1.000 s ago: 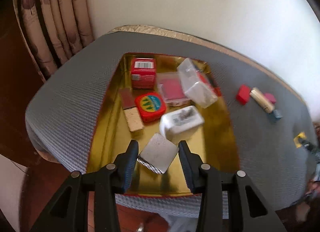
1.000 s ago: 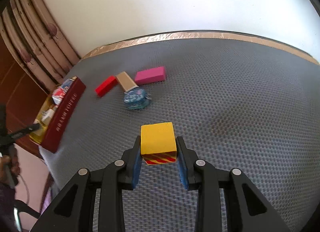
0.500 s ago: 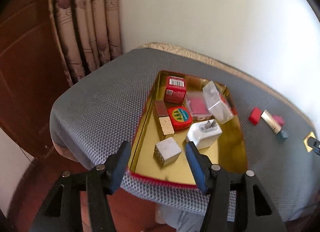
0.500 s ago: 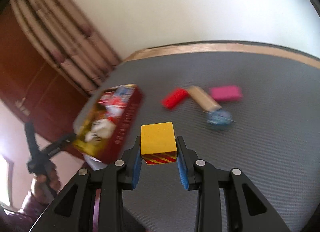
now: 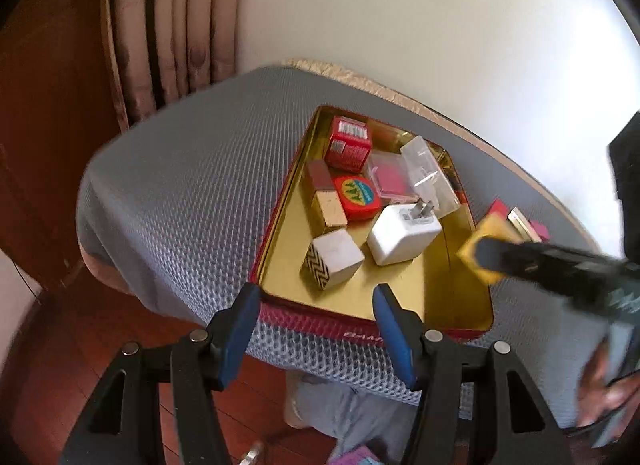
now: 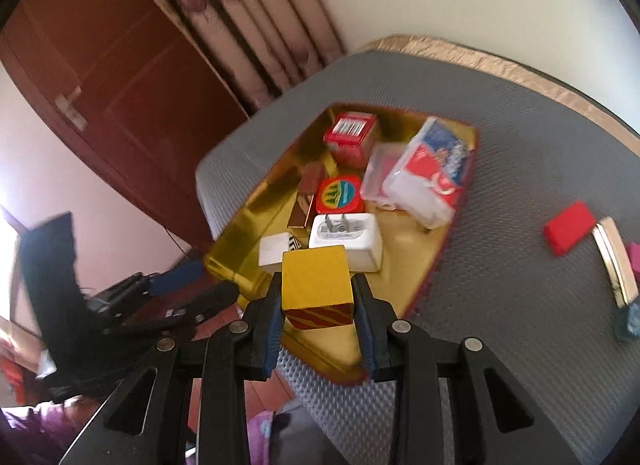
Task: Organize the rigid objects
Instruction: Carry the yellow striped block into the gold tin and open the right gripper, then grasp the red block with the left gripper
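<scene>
My right gripper (image 6: 318, 289) is shut on a yellow cube (image 6: 316, 271) with a red-striped side, hanging over the near end of the gold tin tray (image 6: 400, 285). In the left wrist view that yellow cube (image 5: 482, 247) comes in from the right over the tray's right wall. My left gripper (image 5: 316, 295) stands open and empty just short of the tray's near red wall (image 5: 320, 321). A white cube with a zigzag side (image 5: 334, 259) lies on the tray floor beyond it, beside a white plug charger (image 5: 402, 233).
The tray also holds a red round tin (image 5: 358, 197), a red box (image 5: 348, 143), a brown-and-gold bar (image 5: 326, 197) and clear plastic cases (image 5: 430, 173). A red block (image 6: 568, 227), a gold bar (image 6: 614, 261) and a bluish item (image 6: 628, 323) lie on the grey mat (image 6: 520, 305).
My left gripper let go of the white zigzag cube, which now lies in the tray, and drew back. My right gripper carried the yellow cube leftward to above the tray.
</scene>
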`<state>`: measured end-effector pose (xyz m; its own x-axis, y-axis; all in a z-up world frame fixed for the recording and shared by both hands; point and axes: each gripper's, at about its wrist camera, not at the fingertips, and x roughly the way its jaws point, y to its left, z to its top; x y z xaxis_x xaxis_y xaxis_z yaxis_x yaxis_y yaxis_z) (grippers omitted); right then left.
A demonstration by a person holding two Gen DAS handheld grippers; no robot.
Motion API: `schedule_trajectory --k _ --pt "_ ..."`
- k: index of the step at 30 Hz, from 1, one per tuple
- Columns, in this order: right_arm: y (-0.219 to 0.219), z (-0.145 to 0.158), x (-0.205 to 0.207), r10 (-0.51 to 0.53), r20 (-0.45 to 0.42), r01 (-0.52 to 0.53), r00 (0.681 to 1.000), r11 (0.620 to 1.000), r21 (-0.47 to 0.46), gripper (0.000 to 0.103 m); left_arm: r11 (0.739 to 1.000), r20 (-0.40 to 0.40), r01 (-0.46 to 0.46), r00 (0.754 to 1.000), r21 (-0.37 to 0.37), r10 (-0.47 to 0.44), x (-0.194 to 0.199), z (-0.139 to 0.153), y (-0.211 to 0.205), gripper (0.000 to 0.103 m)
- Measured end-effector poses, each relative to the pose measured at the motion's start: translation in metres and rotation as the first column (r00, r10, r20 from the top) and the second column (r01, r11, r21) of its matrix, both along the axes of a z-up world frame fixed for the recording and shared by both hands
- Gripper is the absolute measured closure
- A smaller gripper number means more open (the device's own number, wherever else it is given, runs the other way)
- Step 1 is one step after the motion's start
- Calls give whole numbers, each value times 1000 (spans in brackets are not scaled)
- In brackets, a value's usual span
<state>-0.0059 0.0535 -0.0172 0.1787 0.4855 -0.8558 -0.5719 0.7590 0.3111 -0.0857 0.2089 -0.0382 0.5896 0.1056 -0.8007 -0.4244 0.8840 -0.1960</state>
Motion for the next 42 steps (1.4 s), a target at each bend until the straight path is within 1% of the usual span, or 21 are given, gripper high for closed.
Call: schedule_trajectory --k 3,8,11,13,16,18,19,20,21,22,25,27,29,31,32,33,35,37,38,40,42 --pt "24 -19 6 25 -20 -26 999 997 -69 73 998 21 -13 1000 -68 15 -3 -1 9 43" --pt "44 -36 23 39 14 -36 999 987 -153 73 999 37 -22 999 -39 23 -6 5 9 43" --pt "54 -41 39 44 20 -40 999 987 -157 73 1000 12 -8 1000 -14 8 -2 3 5 43" --pt "54 -37 45 36 19 -33 999 992 -119 71 1000 -12 -2 1000 -13 2 0 0 3 43" --pt "37 -25 43 -10 46 13 999 997 -71 67 1000 -8 -1 1000 -7 1 0 -1 2 43" --pt "13 -14 38 -48 60 49 997 999 -13 63 1000 6 -5 1000 6 4 -2 2 2 43" --pt "-3 -11 38 -74 69 73 995 997 19 51 1000 10 -4 1000 18 4 -3 3 1 43" --pt "-20 -8 35 -100 84 98 991 995 36 43 999 13 -3 1000 37 2 -3 5 -1 43" --pt "-46 -5 29 -145 113 141 983 989 42 30 999 14 -1 1000 49 0 -3 6 -3 43" --pt "-62 -5 27 -170 128 167 977 985 36 26 998 17 6 1000 64 -7 -3 7 -5 43" --pt "-134 -10 18 -274 178 286 945 957 -46 25 993 15 33 999 110 -35 -1 9 -15 43" --pt "-187 -18 13 -330 254 380 909 907 -182 25 990 14 59 998 130 -61 0 11 -23 43" --pt "-229 -23 13 -380 285 452 880 855 -254 25 985 21 102 994 137 -106 3 13 -34 43" --pt "-265 -29 16 -430 296 512 853 802 -307 14 972 30 170 984 159 -177 7 18 -53 43" --pt "-284 -30 18 -460 311 548 832 768 -331 12 962 26 210 976 173 -218 9 21 -65 43" --pt "-297 -31 20 -481 314 570 818 748 -340 9 953 19 242 968 181 -249 13 22 -75 43" --pt "-323 -34 27 -535 297 612 791 712 -345 7 929 8 313 947 198 -321 22 25 -99 43" --pt "-336 -36 32 -562 273 625 781 705 -337 0 899 -1 382 920 212 -391 37 29 -124 43" --pt "-339 -36 34 -563 275 627 779 706 -330 0 875 -10 430 898 223 -439 49 31 -140 43" --pt "-339 -37 37 -555 288 625 781 704 -338 0 840 -33 490 867 233 -497 71 33 -160 43" --pt "-341 -37 38 -554 295 627 778 708 -325 0 820 -68 525 849 226 -525 97 31 -174 43"
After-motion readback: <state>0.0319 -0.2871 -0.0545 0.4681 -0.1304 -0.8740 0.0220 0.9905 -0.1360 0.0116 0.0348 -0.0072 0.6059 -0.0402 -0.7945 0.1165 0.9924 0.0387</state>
